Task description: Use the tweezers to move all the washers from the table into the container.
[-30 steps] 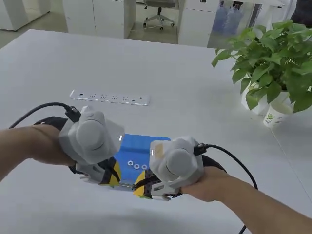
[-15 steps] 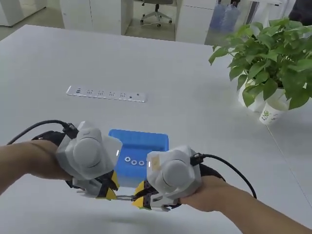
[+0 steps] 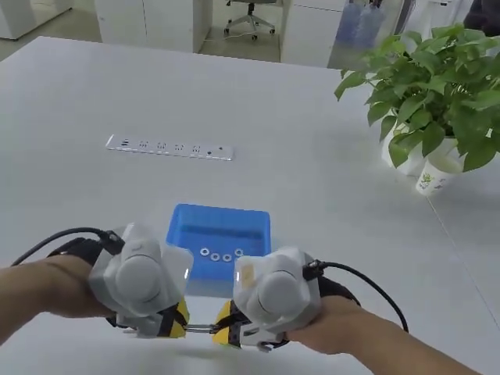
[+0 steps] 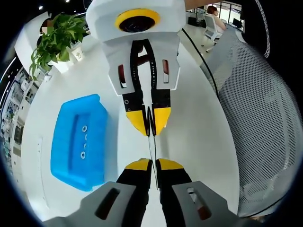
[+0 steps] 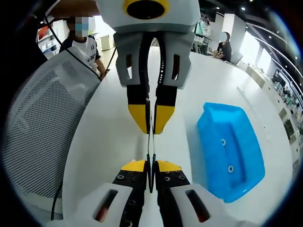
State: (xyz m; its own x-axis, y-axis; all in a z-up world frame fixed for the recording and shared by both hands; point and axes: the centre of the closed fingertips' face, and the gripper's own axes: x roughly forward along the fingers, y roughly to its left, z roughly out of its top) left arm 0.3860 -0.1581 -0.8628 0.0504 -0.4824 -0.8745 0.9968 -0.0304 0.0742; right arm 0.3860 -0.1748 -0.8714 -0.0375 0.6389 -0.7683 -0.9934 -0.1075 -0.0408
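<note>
A blue container (image 3: pixel 221 228) lies on the white table, with several small washers (image 3: pixel 221 255) in a row inside it. Just in front of it my two grippers face each other tip to tip. A thin pair of metal tweezers (image 3: pixel 205 329) spans the gap between them. My left gripper (image 3: pixel 178 320) is shut on one end and my right gripper (image 3: pixel 226 323) is shut on the other. In the left gripper view my left gripper (image 4: pixel 152 163) clamps the tweezers (image 4: pixel 151 142), with the container (image 4: pixel 71 156) to the left. In the right gripper view my right gripper (image 5: pixel 150 165) holds the tweezers (image 5: pixel 151 142), and the container (image 5: pixel 241 177) lies to the right.
A white power strip (image 3: pixel 170 148) lies beyond the container. A potted plant (image 3: pixel 426 101) stands at the far right of the table. A mesh office chair (image 5: pixel 42 113) is close to the table's near edge. Cables trail from both grippers.
Both grippers have drawn back toward the near edge, still joined by the tweezers. More of the container and its washers shows now. The head camera has tilted a little.
</note>
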